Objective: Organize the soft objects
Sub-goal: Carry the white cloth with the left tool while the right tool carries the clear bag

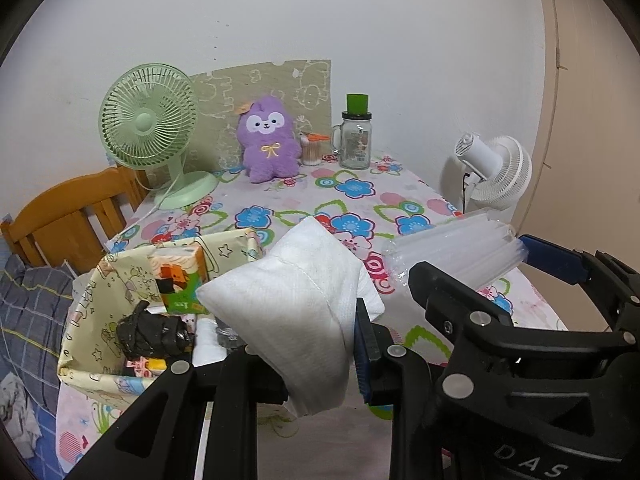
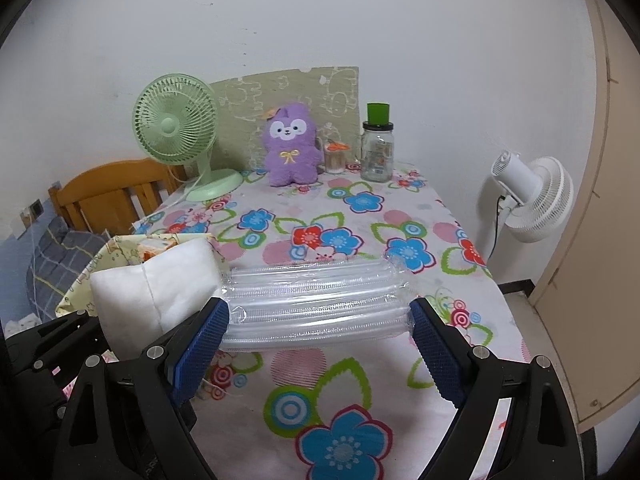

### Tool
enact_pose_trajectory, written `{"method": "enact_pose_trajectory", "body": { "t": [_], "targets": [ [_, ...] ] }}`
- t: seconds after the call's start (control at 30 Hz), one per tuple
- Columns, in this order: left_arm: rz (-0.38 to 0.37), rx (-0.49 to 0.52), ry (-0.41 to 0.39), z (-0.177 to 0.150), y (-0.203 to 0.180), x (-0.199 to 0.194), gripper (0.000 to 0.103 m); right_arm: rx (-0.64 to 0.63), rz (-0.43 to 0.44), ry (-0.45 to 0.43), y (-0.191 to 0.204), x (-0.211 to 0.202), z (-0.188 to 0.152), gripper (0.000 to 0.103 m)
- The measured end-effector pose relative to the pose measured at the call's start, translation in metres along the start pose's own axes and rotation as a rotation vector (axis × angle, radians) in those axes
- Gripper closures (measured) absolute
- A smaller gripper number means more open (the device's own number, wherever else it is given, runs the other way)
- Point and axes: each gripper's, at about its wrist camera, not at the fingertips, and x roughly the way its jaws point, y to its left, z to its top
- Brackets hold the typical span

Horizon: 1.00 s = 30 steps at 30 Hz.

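Both grippers are carrying stuff: the left gripper [image 1: 320,344] is pinching the white pillow [image 1: 296,300], the right gripper [image 2: 318,320] is clamping the air cushion [image 2: 316,304] crosswise by its ends. The fabric bin [image 1: 92,312] is sitting just left, nearest the left hand, I'd say.

left gripper [image 1: 320,360] – jaws clamped tight | right gripper [image 2: 320,340] – jaws spread wide

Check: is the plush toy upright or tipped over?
Upright. The plush sits on the table, face forward, against the patterned board behind it.
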Motion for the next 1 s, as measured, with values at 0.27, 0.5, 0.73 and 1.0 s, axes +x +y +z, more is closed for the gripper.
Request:
{"method": "enact_pose_trajectory", "body": {
  "t": [0.27, 0.5, 0.73, 1.0],
  "targets": [
    [0.005, -0.009, 0.004, 0.006, 0.016, 0.003, 0.079, -0.016, 0.014, -0.001, 0.014, 0.005, 0.009, 0.011],
    [0.015, -0.021, 0.006, 0.010, 0.032, 0.005, 0.079, -0.029, 0.031, 0.002, 0.027, 0.011, 0.017, 0.011],
    [0.030, -0.043, 0.014, 0.010, 0.049, 0.010, 0.079, -0.047, 0.054, 0.013, 0.044, 0.021, 0.021, 0.011],
    [0.043, -0.060, 0.026, 0.009, 0.066, 0.016, 0.079, -0.070, 0.084, 0.022, 0.062, 0.032, 0.026, 0.011]
  ]
}}
